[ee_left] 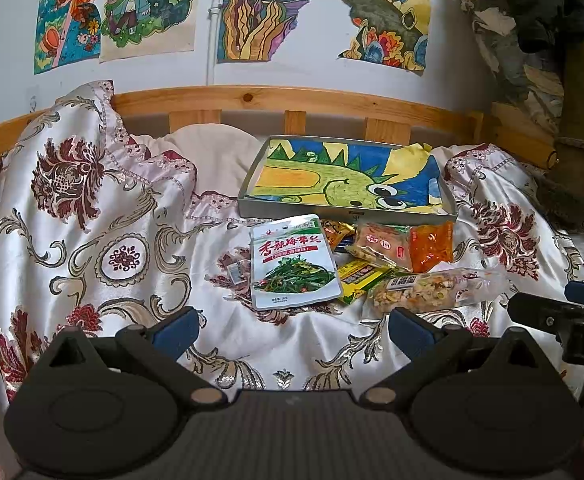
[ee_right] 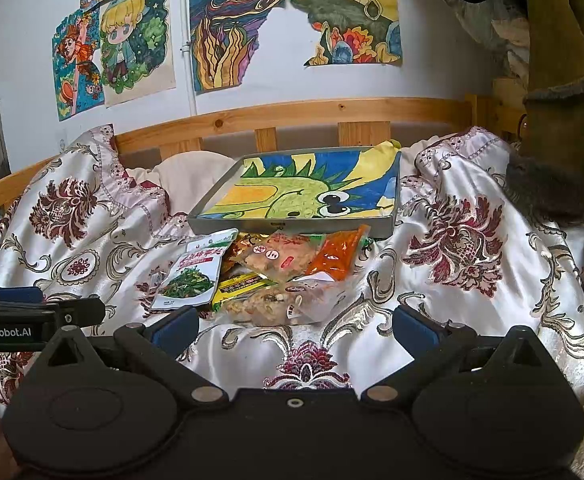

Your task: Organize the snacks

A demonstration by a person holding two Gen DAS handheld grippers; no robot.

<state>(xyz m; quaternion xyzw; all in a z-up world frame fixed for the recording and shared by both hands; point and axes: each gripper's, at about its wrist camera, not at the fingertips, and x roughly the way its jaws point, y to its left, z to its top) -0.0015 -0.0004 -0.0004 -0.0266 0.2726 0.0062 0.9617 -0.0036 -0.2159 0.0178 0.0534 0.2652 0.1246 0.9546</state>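
Note:
A pile of snack packets lies on the bedspread in front of a grey tray (ee_left: 248, 204) (ee_right: 196, 222) lined with a dragon drawing. The pile holds a white seaweed pouch (ee_left: 294, 262) (ee_right: 192, 272), a yellow bar (ee_left: 362, 276) (ee_right: 238, 286), a clear nut-mix bag (ee_left: 432, 288) (ee_right: 276, 304), an orange packet (ee_left: 430, 246) (ee_right: 338, 254) and a clear packet with red stickers (ee_left: 380, 242) (ee_right: 280, 256). My left gripper (ee_left: 292, 330) is open and empty, just short of the seaweed pouch. My right gripper (ee_right: 294, 328) is open and empty, just short of the nut-mix bag.
A patterned satin bedspread (ee_left: 92, 240) (ee_right: 472, 248) covers the bed. A wooden bed rail (ee_left: 252, 98) (ee_right: 292, 110) runs behind the tray, below a wall of drawings. Clothes hang at the right (ee_right: 564, 100). Each gripper shows at the edge of the other's view.

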